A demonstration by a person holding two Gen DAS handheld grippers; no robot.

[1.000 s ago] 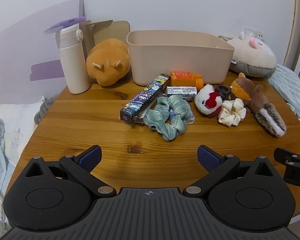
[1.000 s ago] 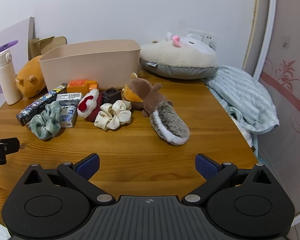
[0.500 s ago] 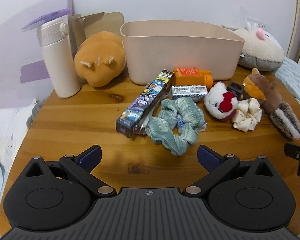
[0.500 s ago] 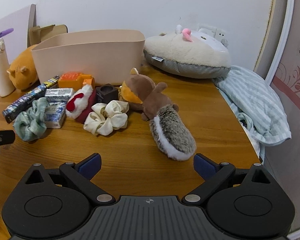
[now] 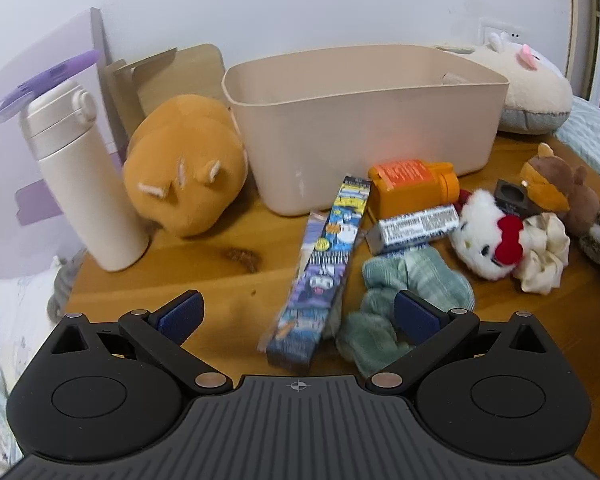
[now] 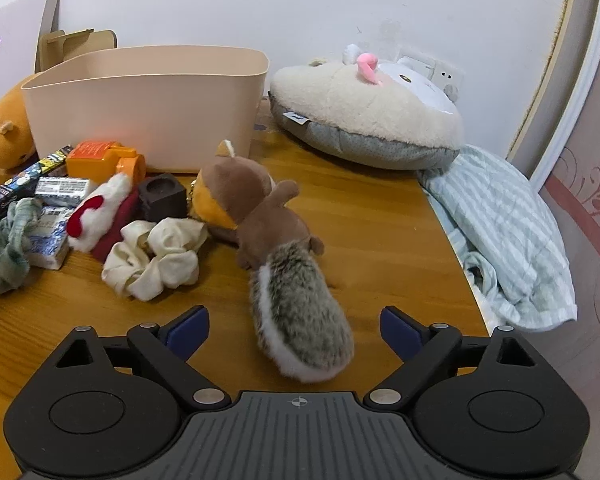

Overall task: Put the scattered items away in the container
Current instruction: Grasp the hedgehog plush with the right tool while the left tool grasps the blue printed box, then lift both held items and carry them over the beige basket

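Left hand-held gripper [image 5: 298, 312] is hovering wide open, its jaws flanking the long blue cartoon-printed box [image 5: 320, 272] on the wooden counter [image 5: 204, 264]. Right hand-held gripper [image 6: 294, 326] is gaping around the brown plush squirrel's grey tail [image 6: 300, 320], the beige plastic container [image 6: 148, 100] sitting beyond.

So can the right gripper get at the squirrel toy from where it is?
Probably yes. The right gripper is open, and the squirrel toy's tail end already lies between the fingers, with nothing on top. The cream scrunchie lies off to one side.
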